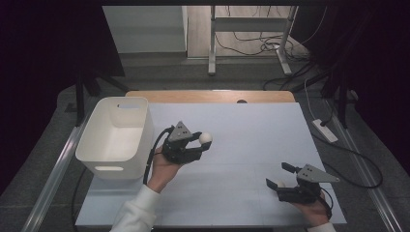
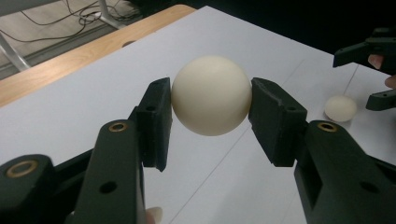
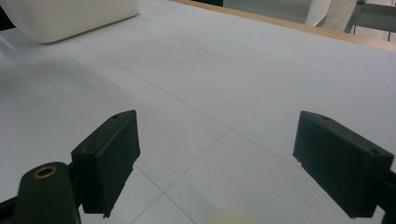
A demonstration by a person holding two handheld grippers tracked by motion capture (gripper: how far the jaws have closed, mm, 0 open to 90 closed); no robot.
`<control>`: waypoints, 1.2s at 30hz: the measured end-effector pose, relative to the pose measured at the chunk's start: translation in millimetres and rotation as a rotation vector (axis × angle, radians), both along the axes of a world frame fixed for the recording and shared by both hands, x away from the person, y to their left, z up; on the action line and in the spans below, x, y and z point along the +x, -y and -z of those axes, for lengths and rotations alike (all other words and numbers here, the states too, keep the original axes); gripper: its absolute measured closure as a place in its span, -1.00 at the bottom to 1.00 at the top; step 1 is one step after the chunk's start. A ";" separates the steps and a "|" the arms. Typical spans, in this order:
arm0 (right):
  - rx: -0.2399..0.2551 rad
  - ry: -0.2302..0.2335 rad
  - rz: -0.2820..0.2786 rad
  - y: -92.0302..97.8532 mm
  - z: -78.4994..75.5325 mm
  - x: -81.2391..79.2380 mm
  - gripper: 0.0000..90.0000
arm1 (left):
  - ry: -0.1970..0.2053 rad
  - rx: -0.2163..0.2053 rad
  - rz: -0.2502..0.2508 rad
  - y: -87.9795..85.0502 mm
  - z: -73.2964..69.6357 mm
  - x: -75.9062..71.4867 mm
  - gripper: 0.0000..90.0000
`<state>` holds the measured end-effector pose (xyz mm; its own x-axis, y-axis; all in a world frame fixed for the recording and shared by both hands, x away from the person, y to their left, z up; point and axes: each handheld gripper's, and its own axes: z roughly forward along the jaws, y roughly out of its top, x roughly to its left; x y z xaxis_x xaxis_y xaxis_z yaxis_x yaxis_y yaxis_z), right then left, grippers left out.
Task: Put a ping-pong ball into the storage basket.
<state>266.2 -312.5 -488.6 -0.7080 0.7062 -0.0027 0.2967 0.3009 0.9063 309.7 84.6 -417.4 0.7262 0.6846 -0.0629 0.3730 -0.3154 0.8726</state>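
Observation:
My left gripper (image 1: 203, 140) is shut on a cream-white ball (image 1: 206, 137), held a little above the white tabletop just right of the bin. In the left gripper view both black pads press on the sides of this ball (image 2: 210, 95). A second, smaller-looking white ball (image 1: 280, 183) lies on the table at the front right. My right gripper (image 1: 277, 176) stands open around it, jaws pointing left. In the right gripper view that ball (image 3: 231, 216) peeks in at the bottom edge between the wide-apart fingers (image 3: 109, 156), untouched. The left gripper view shows the same ball (image 2: 340, 108) beside the right gripper's jaws.
A white plastic bin (image 1: 96, 126) with handle cut-outs stands on the table's left side; its wall (image 3: 70, 18) appears far off in the right gripper view. A wooden strip (image 1: 212, 95) borders the far edge of the white tabletop (image 1: 251, 140). Cables and a metal frame lie on the floor beyond.

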 end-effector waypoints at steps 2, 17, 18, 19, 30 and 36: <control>0.001 -0.001 0.001 0.1 0.0 0.1 -0.68 | 0.003 -0.001 -0.006 -2.0 -2.2 0.4 0.12; 0.001 0.001 0.002 0.2 -0.5 -0.1 -0.68 | 0.028 -0.024 -0.028 -14.2 -19.0 3.6 0.13; 0.002 0.002 0.002 0.4 -0.6 -0.1 -0.68 | 0.028 -0.025 -0.029 -14.9 -19.6 3.8 0.13; 0.002 0.001 0.002 0.6 -0.8 -0.2 -0.68 | 0.029 -0.024 -0.030 -15.7 -20.2 3.9 0.13; 0.004 0.002 0.003 0.9 -0.7 0.0 -0.68 | 0.043 -0.040 -0.055 -23.1 -25.6 6.7 0.13; 0.004 0.003 0.005 1.4 -1.0 -0.1 -0.68 | 0.055 -0.044 -0.061 -24.9 -30.7 7.0 0.13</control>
<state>266.2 -313.9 -487.6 -0.7047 0.7095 -0.0021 0.2954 0.2961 0.9083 316.7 109.5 -386.7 0.6864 0.7251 -0.0548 0.3413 -0.2547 0.9048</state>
